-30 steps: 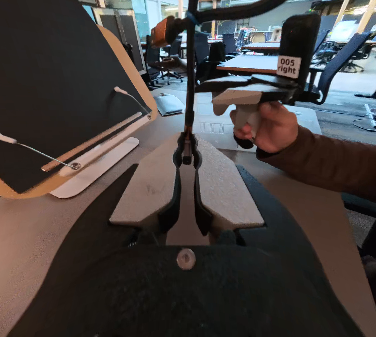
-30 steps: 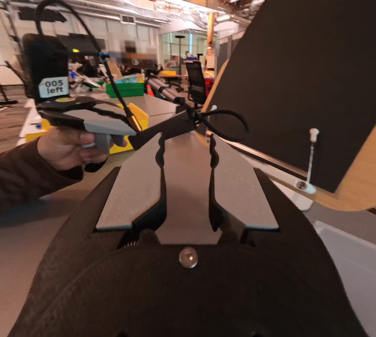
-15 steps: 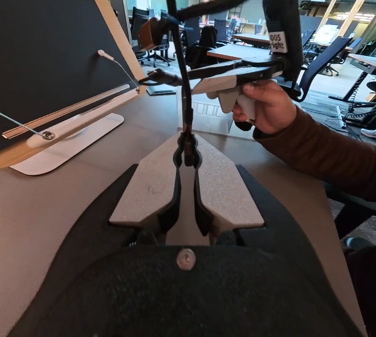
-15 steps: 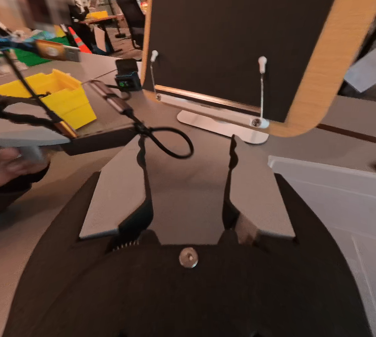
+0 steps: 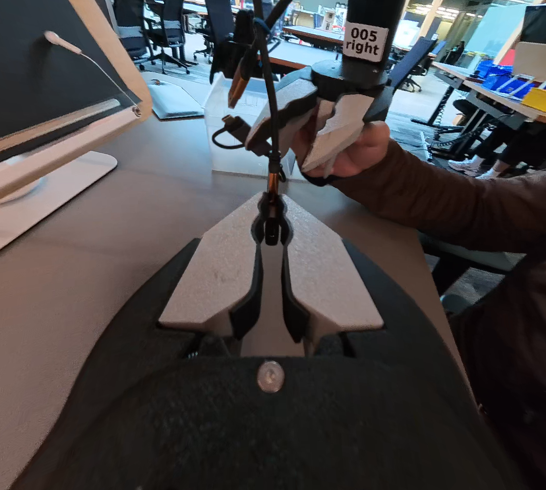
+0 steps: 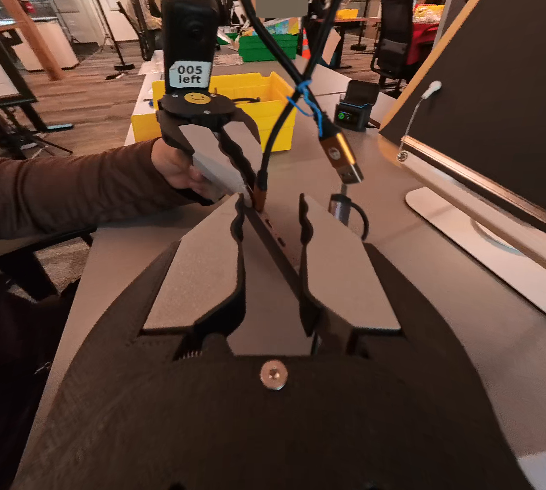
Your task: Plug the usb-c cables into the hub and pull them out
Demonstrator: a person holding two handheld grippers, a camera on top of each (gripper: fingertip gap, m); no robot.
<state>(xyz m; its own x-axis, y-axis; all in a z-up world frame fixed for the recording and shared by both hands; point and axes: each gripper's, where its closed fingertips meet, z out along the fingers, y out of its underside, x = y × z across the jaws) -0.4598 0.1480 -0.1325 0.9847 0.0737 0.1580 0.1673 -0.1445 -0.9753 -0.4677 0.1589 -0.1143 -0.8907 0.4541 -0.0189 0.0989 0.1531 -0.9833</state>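
Note:
My left gripper (image 5: 271, 201) is shut on the plug (image 5: 273, 189) of a black cable; the plug has a copper-coloured sleeve. My right gripper (image 6: 270, 201) is shut on the dark hub (image 6: 274, 245), which lies slantwise between its fingers above the table. The right wrist view shows the plug (image 6: 260, 195) standing on the hub's far end beside my left gripper (image 6: 245, 171). I cannot tell whether it is seated. The left wrist view shows my right gripper (image 5: 283, 150) holding the hub (image 5: 258, 147). The cable's other plug (image 6: 339, 156) hangs free.
The hub's short tail connector (image 6: 339, 206) hangs to the right. A black board on a stand (image 6: 487, 62) is at the right. A yellow bin (image 6: 266, 109) and a small black device (image 6: 354, 112) are behind. A clear box (image 5: 236, 109) sits on the table (image 5: 147, 180). Only a small space, under 4 cm, lies between the two pairs of fingers.
My right gripper opened wide, swung round to face the left gripper and closed on the hub. My left gripper kept its hold on the plug throughout.

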